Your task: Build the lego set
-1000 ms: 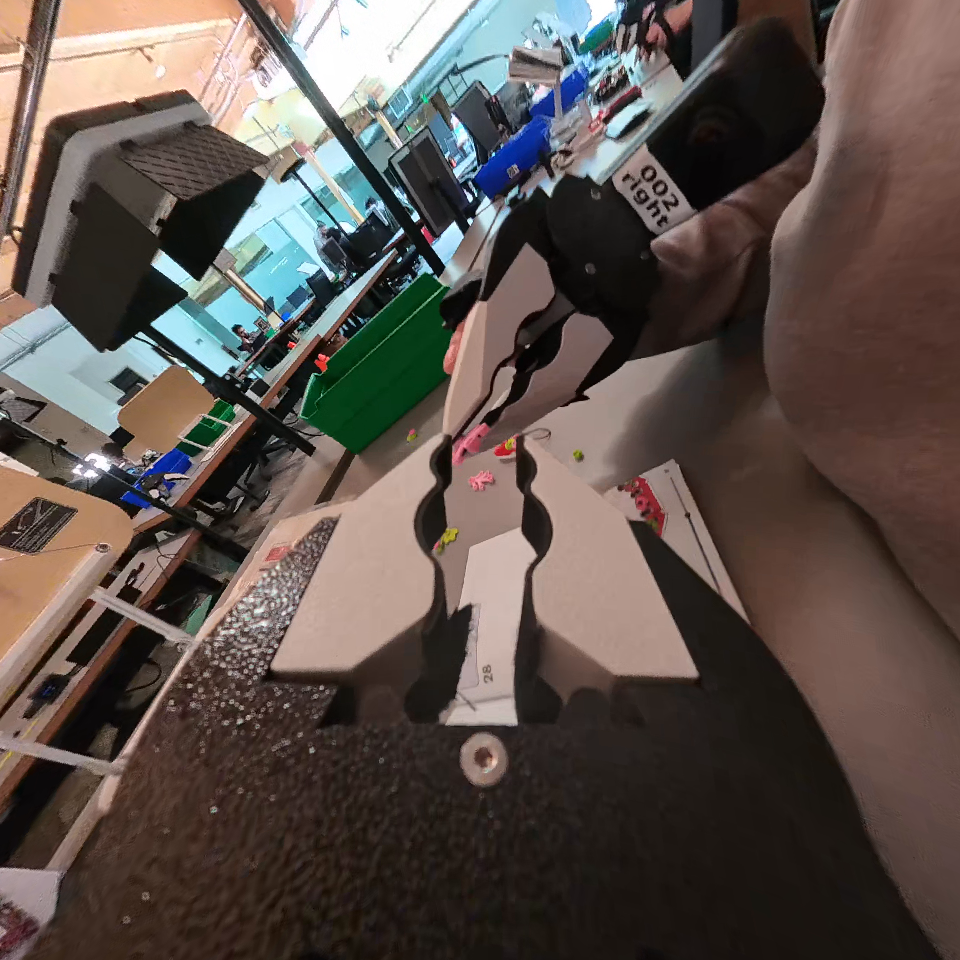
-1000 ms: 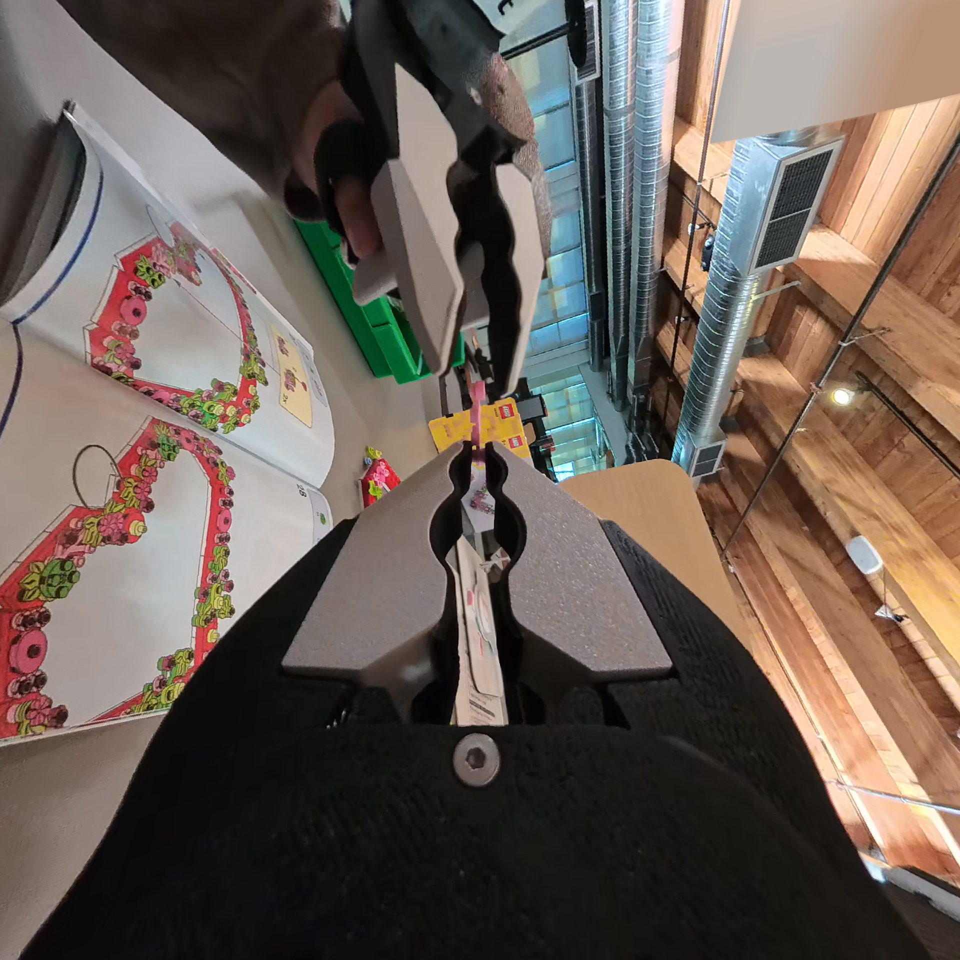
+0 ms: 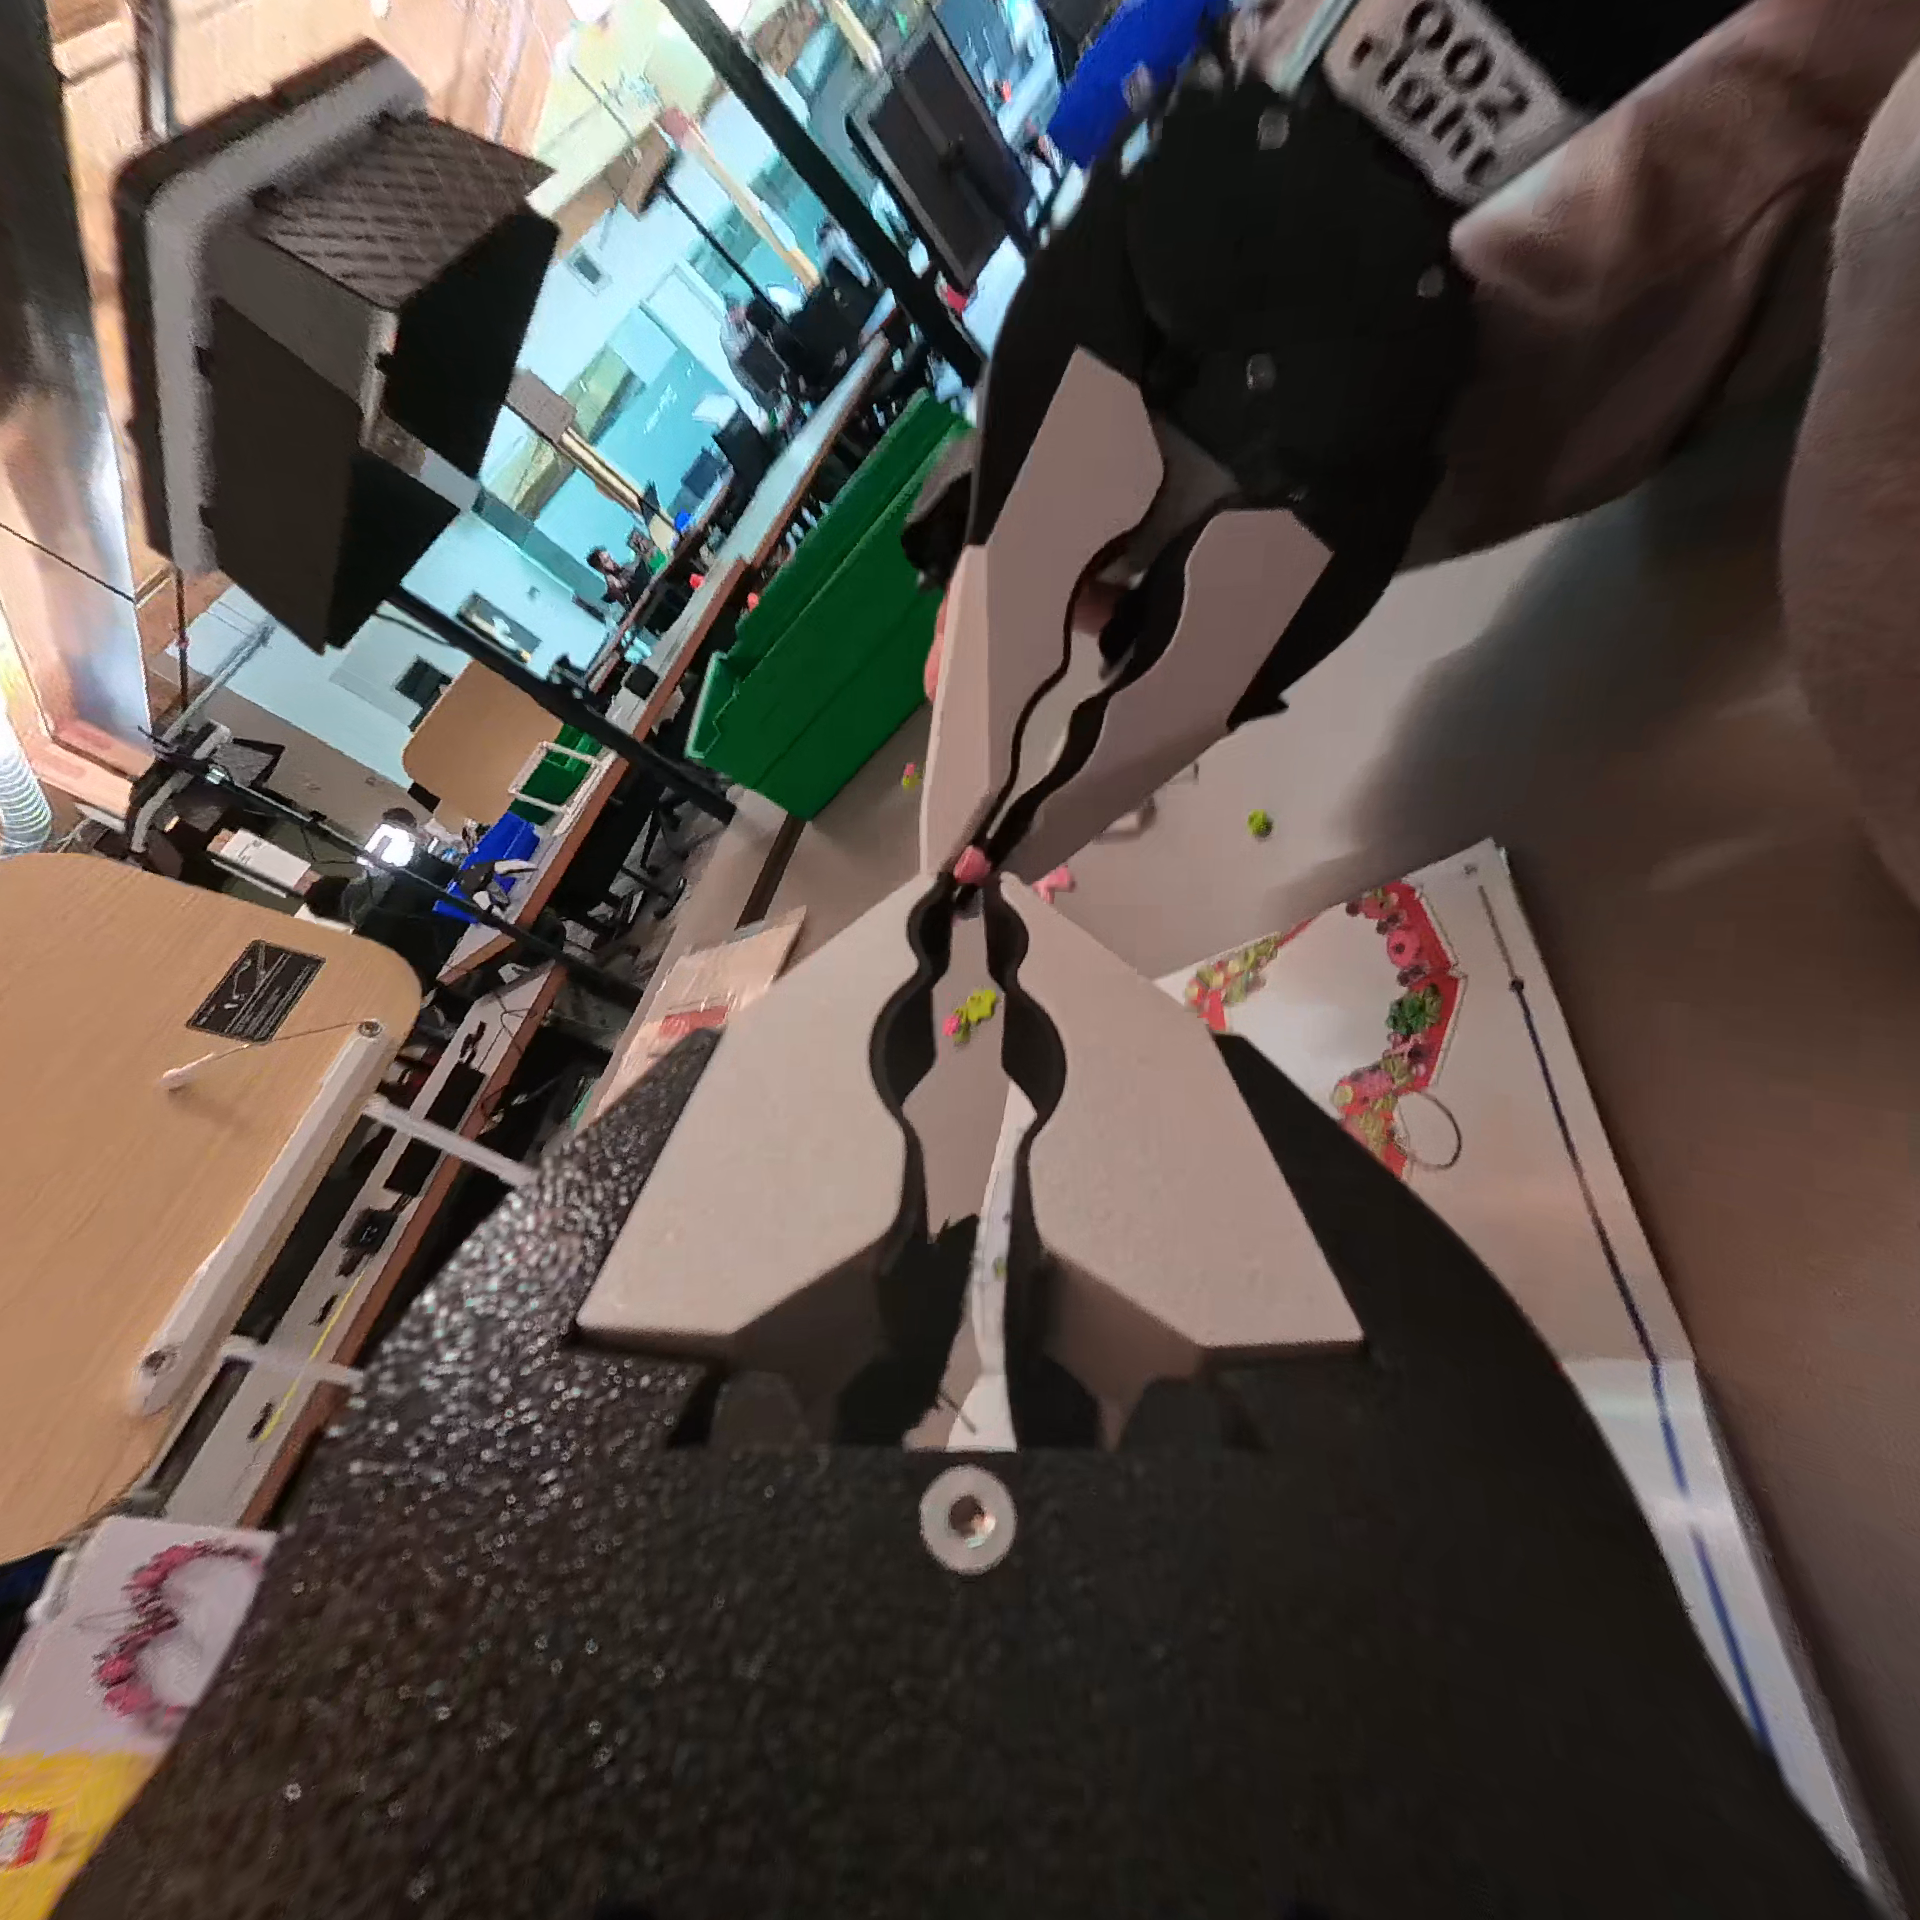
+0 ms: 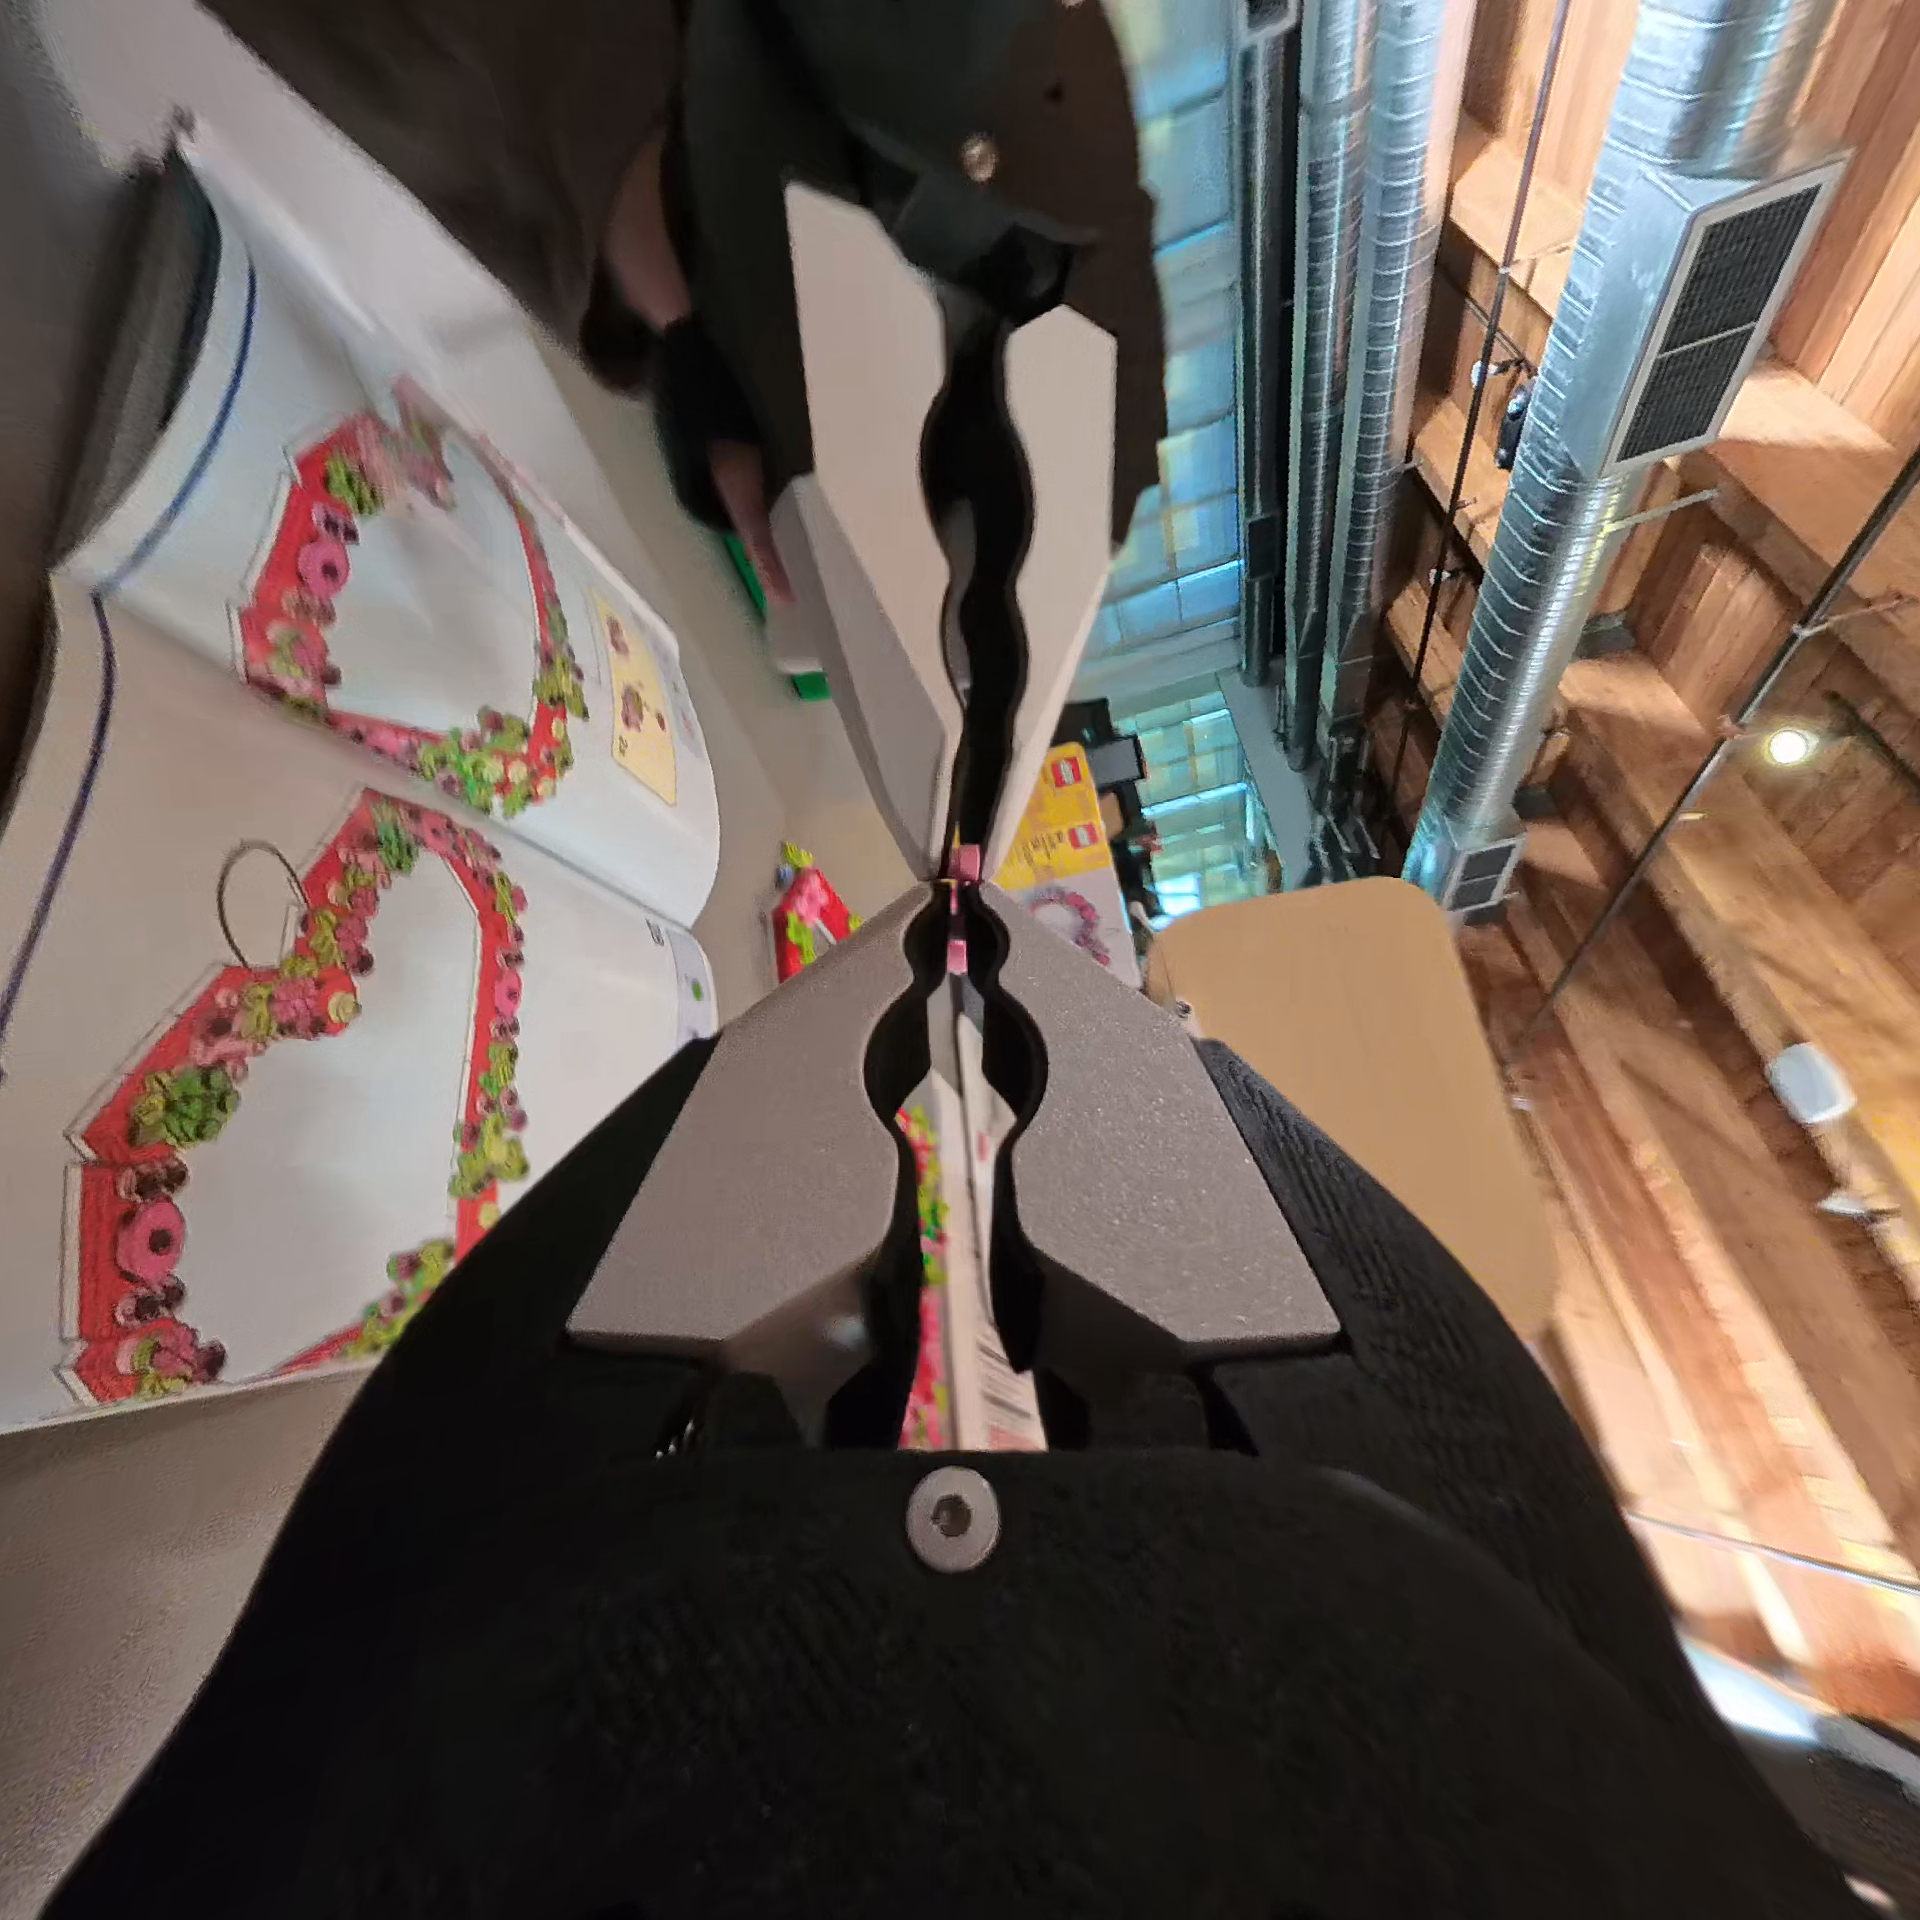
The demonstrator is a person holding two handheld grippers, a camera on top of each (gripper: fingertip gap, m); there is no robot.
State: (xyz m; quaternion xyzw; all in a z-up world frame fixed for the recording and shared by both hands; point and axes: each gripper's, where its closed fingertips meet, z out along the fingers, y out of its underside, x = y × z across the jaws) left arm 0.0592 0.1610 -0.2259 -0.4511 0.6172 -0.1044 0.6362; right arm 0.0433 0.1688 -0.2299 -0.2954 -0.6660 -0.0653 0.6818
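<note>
You are holding both tongs tip to tip above the tabletop (image 3: 1558,727). The left tongs (image 3: 966,894) and right tongs (image 4: 961,904) are each clamping a small pink piece (image 4: 966,862) together. The open booklet (image 4: 343,935) is lying beneath; a green bin (image 3: 831,665) is sitting at the far edge, contents unseen.

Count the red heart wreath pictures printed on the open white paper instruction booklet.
2. One red heart wreath picture is on the white booklet's upper page, the other, with a loop, on its lower page. The right gripper may hide more.
</note>
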